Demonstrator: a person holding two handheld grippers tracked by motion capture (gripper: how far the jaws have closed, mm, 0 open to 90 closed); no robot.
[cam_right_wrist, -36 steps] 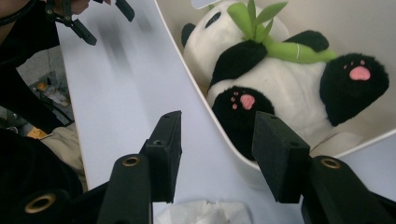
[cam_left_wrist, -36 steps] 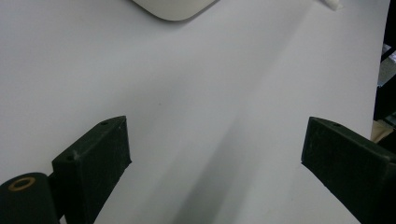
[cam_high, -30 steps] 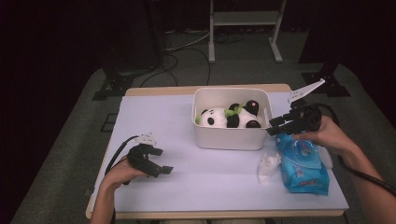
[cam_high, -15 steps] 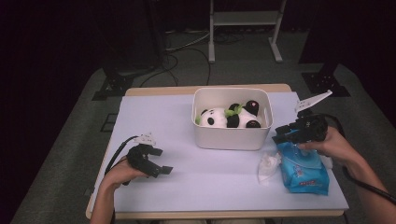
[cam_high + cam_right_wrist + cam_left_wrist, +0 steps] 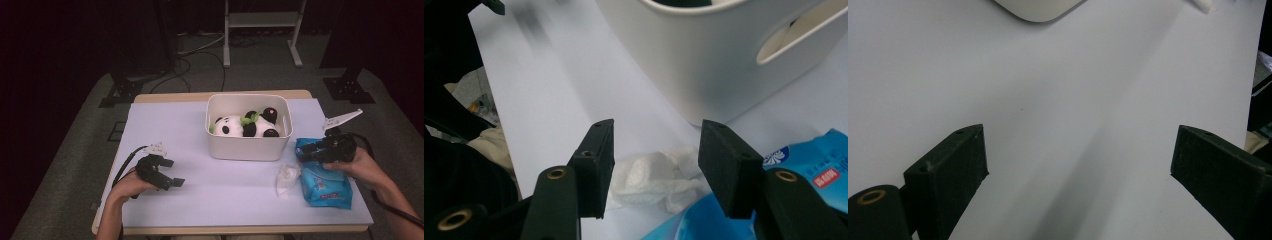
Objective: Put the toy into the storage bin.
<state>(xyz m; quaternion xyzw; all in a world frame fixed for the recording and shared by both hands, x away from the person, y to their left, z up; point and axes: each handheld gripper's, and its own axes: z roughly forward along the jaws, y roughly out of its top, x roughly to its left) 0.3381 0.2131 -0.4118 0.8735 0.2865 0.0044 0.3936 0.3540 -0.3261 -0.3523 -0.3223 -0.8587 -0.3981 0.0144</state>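
Tissue (image 5: 651, 180), crumpled and white, lies on the pale blue tabletop (image 5: 170, 125) just beside the blue wipes pack (image 5: 322, 177), touching its near edge in the right gripper view. The right gripper (image 5: 306, 156) hangs low over that pack, its jaws apart with nothing pressed between them; they have just been opening a little, and through the gap you look straight at the tissue. Beyond it stands the white bin (image 5: 248, 146), with a panda plush (image 5: 245, 125) lying inside. Across the table, well apart from all that, the left gripper (image 5: 172, 174) sits in the person's left hand (image 5: 131, 184) near the front edge, jaws spread wide over bare tabletop, holding nothing. Cables trail from both grippers.
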